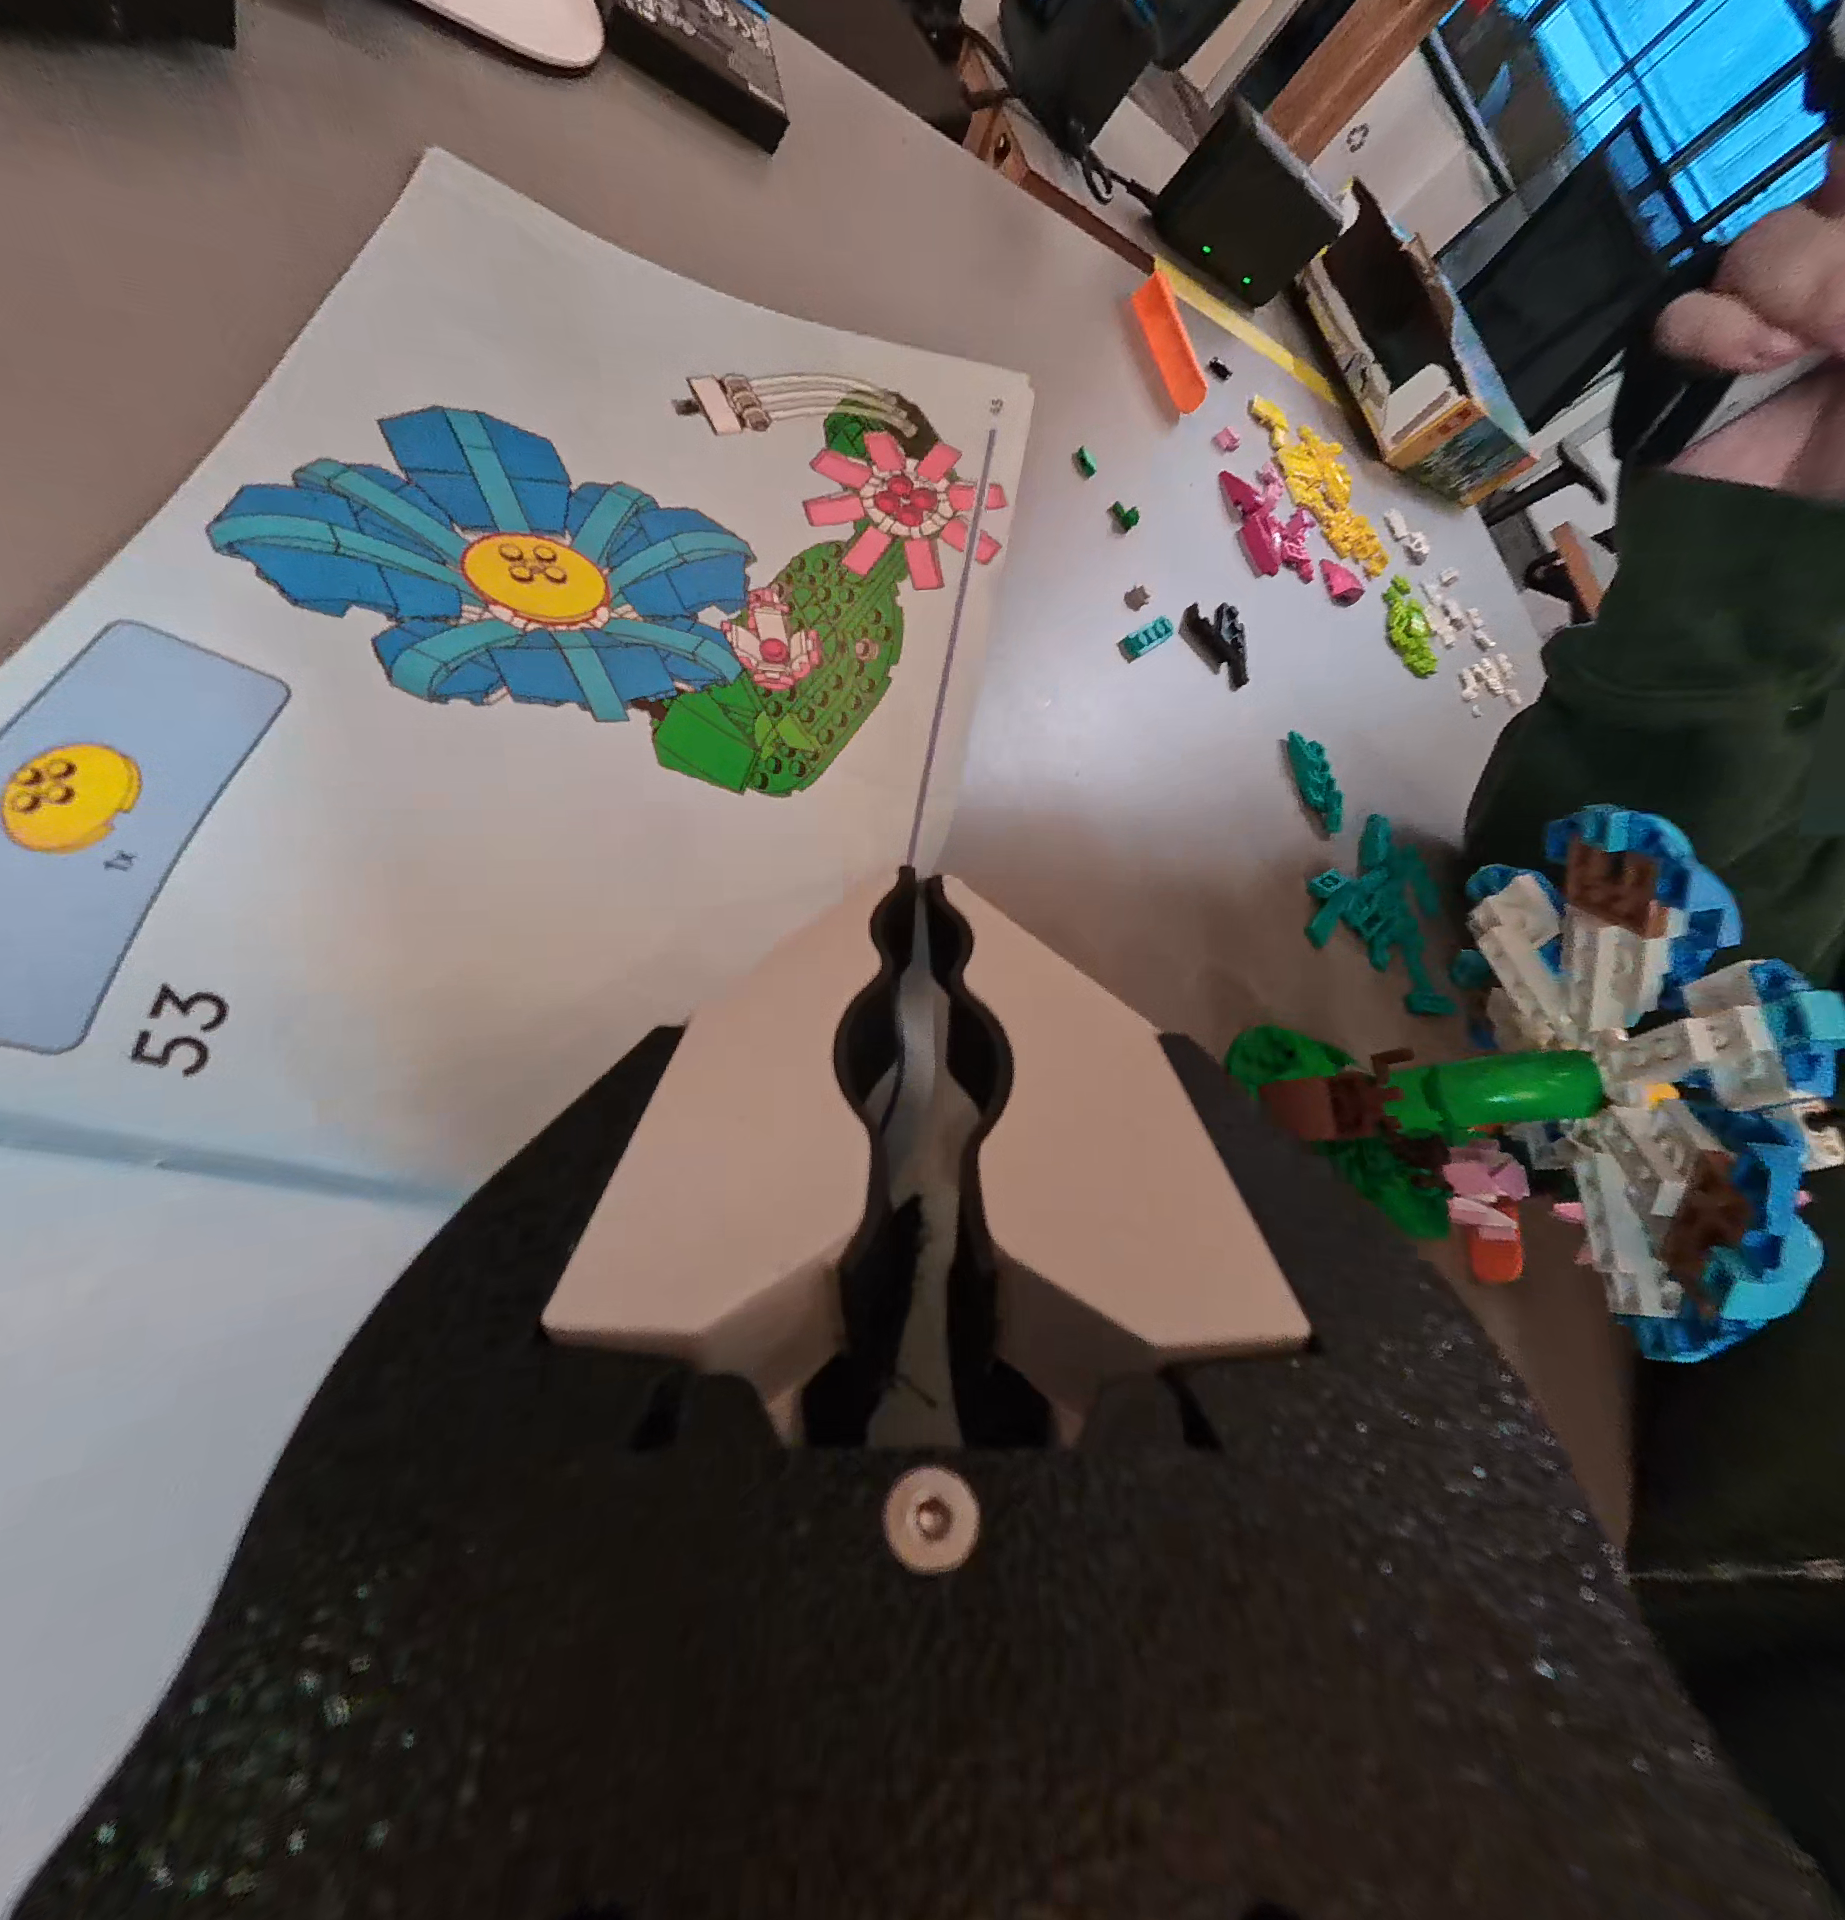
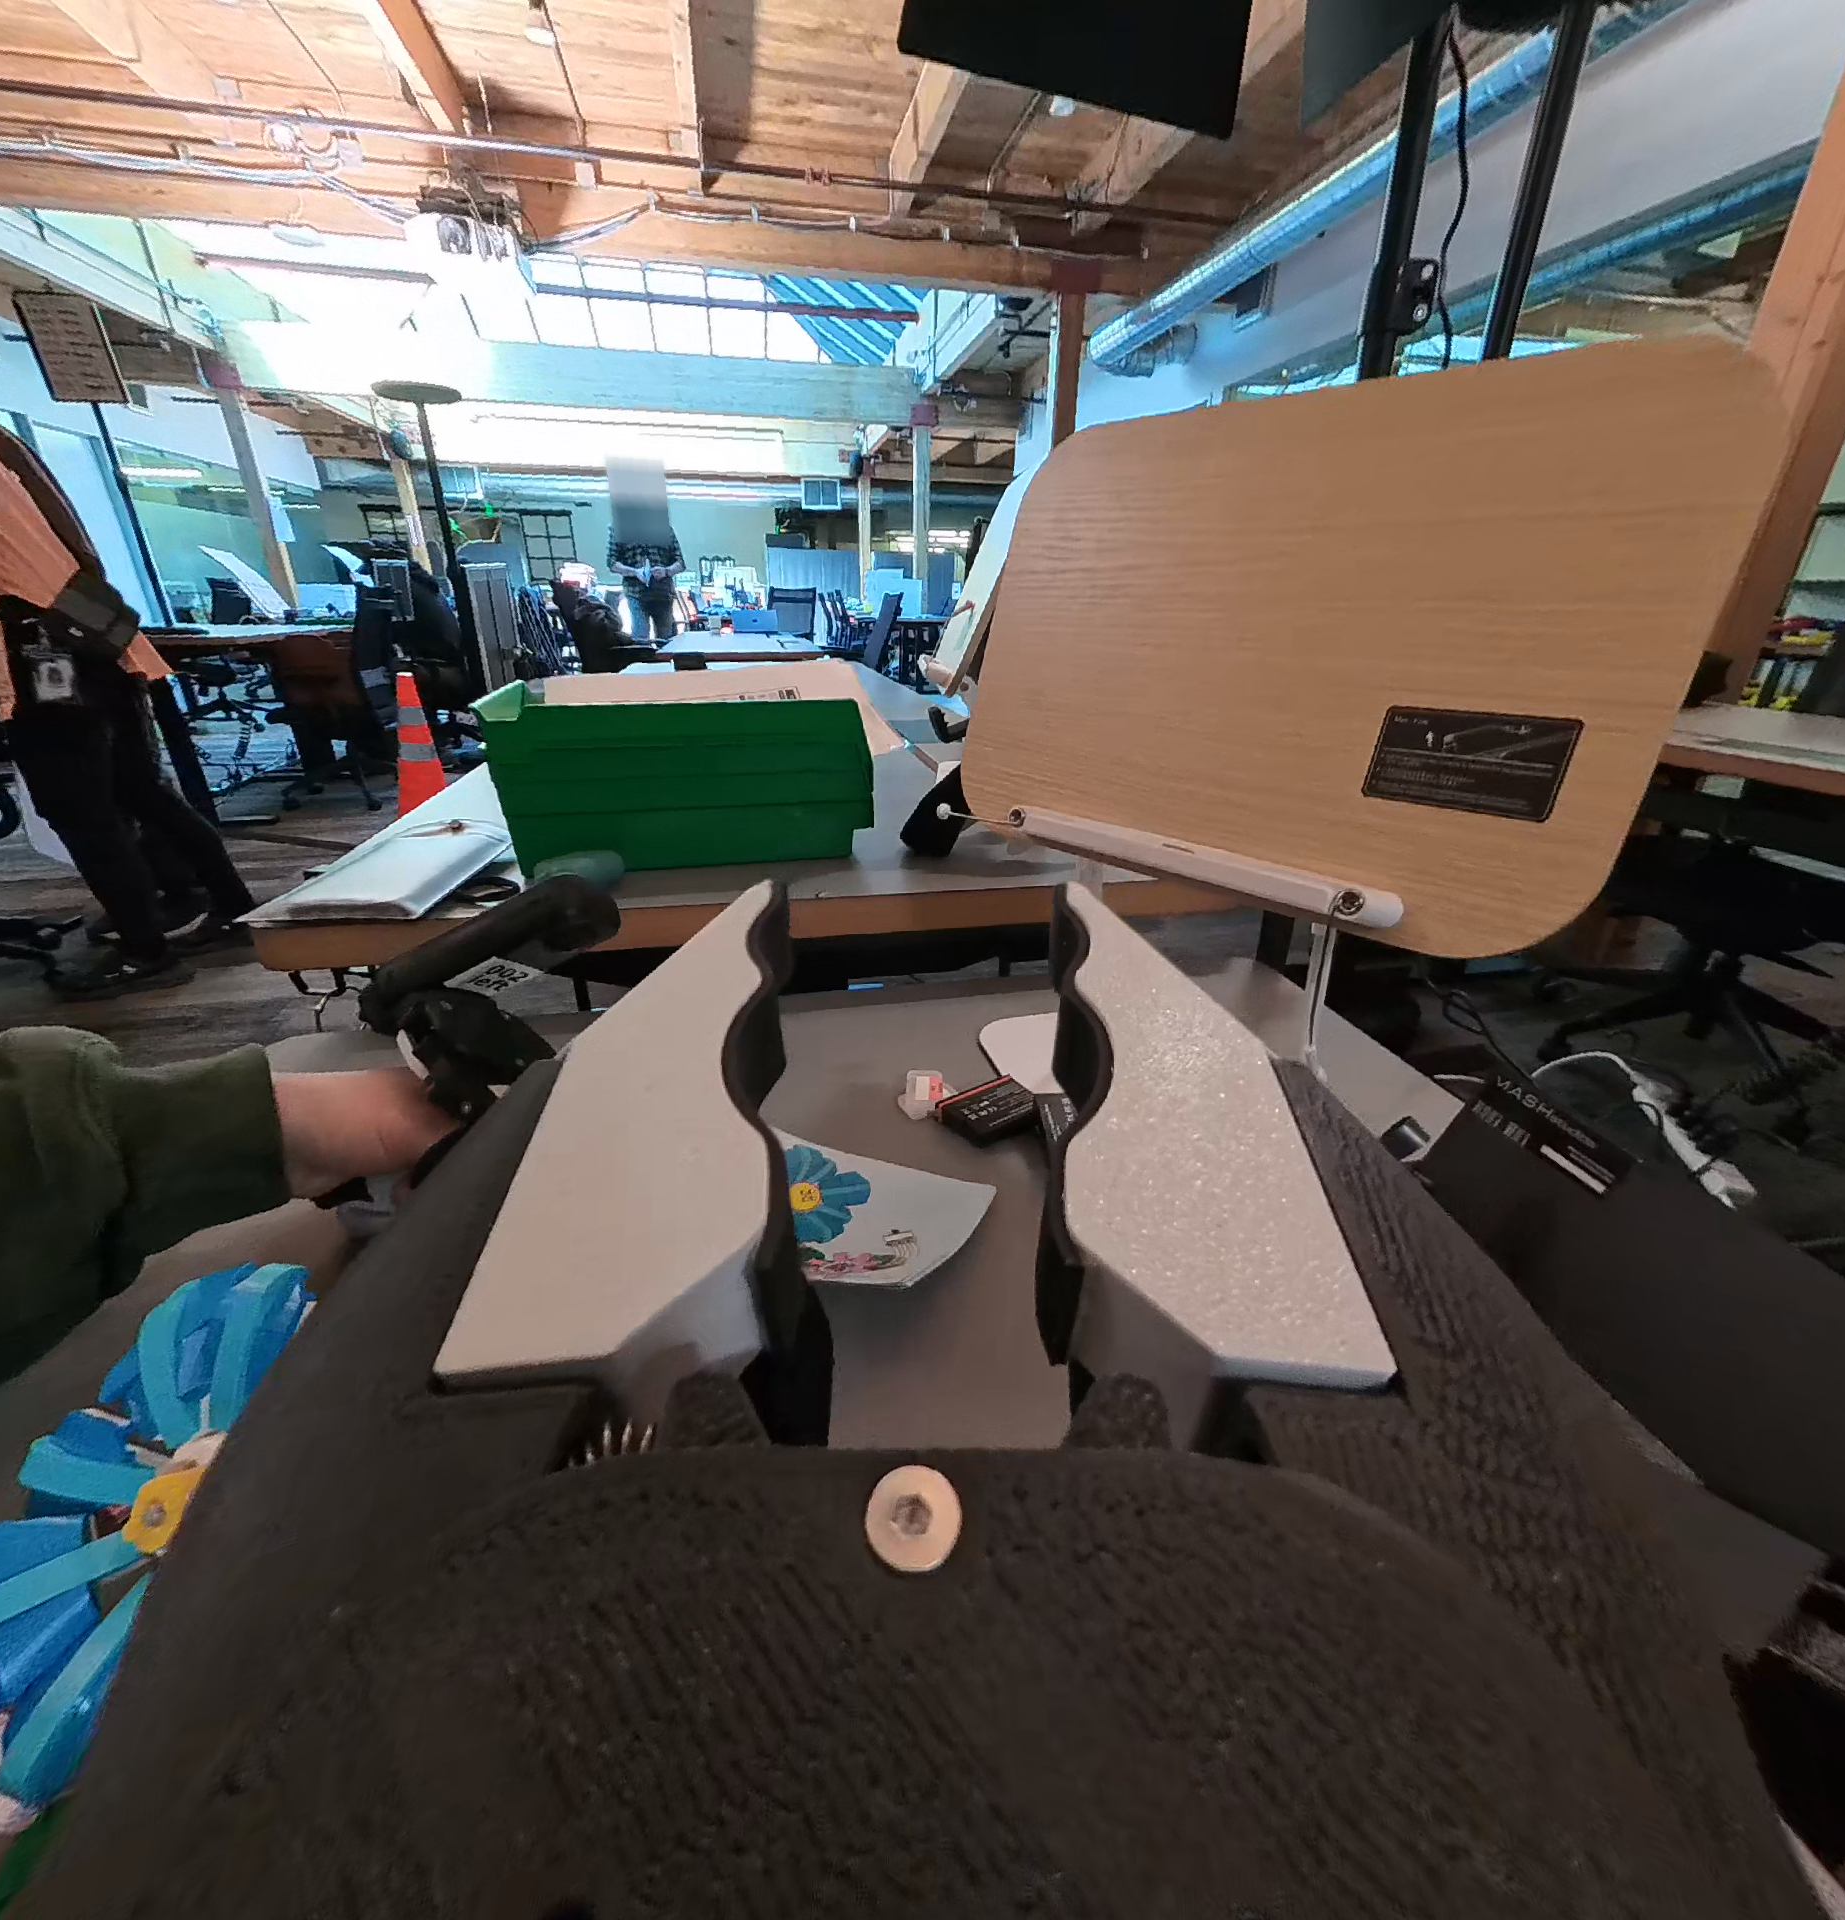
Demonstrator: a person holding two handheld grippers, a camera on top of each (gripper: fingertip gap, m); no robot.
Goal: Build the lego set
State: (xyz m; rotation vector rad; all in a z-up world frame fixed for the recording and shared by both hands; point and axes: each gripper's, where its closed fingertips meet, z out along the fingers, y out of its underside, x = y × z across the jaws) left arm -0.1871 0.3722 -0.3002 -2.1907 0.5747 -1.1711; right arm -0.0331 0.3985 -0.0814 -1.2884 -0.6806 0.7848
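Lego flower lies on its side at the right of the left wrist view, by loose bricks; the left gripper is clenched on a page edge of the instruction booklet. It looks light but brittle, best held by the green stem. In the right wrist view, the right gripper hangs released and empty, blue petals at near left.
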